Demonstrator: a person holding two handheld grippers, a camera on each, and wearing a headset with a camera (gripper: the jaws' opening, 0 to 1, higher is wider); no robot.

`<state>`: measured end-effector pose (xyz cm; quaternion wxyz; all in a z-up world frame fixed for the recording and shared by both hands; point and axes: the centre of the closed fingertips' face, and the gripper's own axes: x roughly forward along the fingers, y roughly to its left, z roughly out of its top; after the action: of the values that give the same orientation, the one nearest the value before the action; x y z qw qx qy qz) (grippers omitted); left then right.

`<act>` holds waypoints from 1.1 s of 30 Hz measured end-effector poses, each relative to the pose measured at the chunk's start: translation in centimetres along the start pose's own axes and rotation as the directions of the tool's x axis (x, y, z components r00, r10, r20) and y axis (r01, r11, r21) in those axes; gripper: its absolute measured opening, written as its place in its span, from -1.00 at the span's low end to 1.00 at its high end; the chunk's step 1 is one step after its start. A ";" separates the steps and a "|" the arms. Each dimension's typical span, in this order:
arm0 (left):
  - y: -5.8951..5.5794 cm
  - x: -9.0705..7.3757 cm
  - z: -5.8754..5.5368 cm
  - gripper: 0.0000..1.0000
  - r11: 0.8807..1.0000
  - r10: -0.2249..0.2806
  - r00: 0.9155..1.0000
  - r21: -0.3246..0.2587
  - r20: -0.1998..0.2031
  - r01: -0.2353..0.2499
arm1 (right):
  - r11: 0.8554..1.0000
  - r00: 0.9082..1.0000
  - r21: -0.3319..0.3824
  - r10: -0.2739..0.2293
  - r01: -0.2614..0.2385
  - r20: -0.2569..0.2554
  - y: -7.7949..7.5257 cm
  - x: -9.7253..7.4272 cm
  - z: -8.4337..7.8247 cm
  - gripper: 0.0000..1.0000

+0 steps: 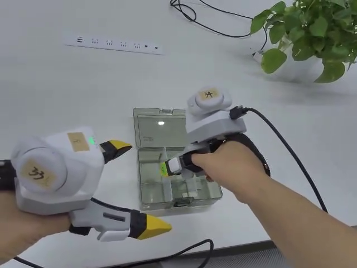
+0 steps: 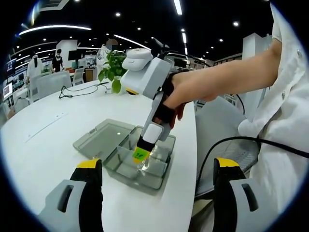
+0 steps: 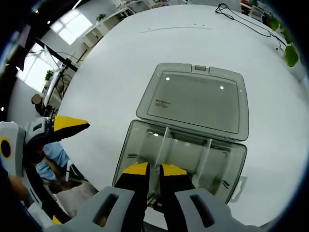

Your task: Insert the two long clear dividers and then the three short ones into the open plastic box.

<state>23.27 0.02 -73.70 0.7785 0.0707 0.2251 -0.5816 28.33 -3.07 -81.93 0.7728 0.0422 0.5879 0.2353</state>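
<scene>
The clear plastic box (image 1: 146, 190) lies open on the white table, its lid (image 1: 159, 125) folded flat at the far side. In the right gripper view two long dividers (image 3: 164, 141) stand upright across the box tray (image 3: 126, 154). My right gripper (image 1: 166, 168) dips into the tray near its left middle, and its jaws (image 3: 154, 170) are shut on a small clear divider piece that is hard to make out. The left gripper view catches that right gripper's tip (image 2: 141, 155) down in the box (image 2: 159, 180). My left gripper (image 1: 136, 186) hovers open, left of the box and near the table's front.
A white power strip (image 1: 114, 43) lies at the far left. A potted plant (image 1: 307, 28) and black cables (image 1: 223, 22) are at the far right. The right gripper's cable (image 1: 293, 159) trails off to the right. The table's front edge (image 1: 240, 245) runs just behind the box.
</scene>
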 end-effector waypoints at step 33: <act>0.2 -0.8 0.5 0.97 0.996 0.081 0.997 -0.038 -0.006 -0.081 | 0.973 0.946 -0.031 0.229 -0.228 0.229 1.4 -4.3 2.4 -0.57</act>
<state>23.42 0.63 -72.98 0.8022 0.0661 0.2350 -0.5449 29.25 -3.15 -76.91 0.8036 0.1354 0.4846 0.3180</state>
